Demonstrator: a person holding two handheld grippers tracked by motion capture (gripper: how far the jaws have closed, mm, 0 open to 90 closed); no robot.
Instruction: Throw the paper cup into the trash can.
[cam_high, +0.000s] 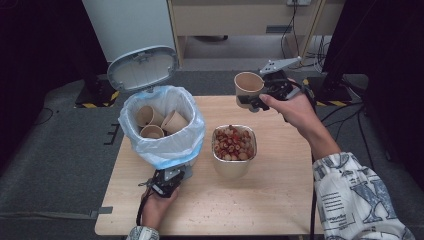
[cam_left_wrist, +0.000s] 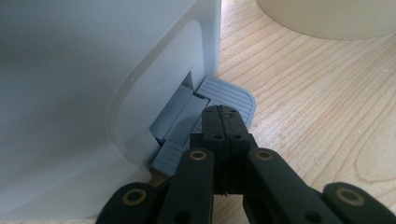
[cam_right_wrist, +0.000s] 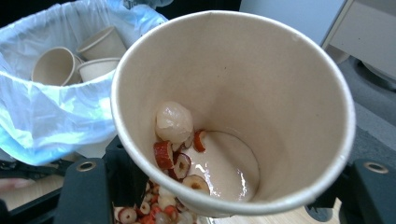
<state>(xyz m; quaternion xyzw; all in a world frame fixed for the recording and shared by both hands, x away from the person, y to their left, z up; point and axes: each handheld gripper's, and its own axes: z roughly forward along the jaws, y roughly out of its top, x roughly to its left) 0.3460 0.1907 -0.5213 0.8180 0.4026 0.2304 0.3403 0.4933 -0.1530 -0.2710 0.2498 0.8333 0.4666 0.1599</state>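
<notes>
Right now our paper cup is in the right gripper, lifted over the far edge of the table and tipped on its side, its jaws clamped on the cup's wall. Inside it a few bits of leftover food cling near the bottom: red date slices, a pale round fruit, a film of liquid. Just below and nearer to us stands the metal bowl, already heaped with the same scraps.

To do this well, we judge that the cup should come over the middle of the bowl before we tip it further, mouth low and close to the heap, so the wet pieces slide out and don't splash onto the wood. A gentle shake may free what sticks; squeezing harder would only crush the thin wall.

Beside the bowl sits the bin, lined with a bag, its lid swung up, three empty cups lying inside. Our left gripper is at the bin's foot, jaws closed together and pressing down on the grey pedal. We should keep that pressure steady so the lid is open when the emptied cup goes in.
</notes>
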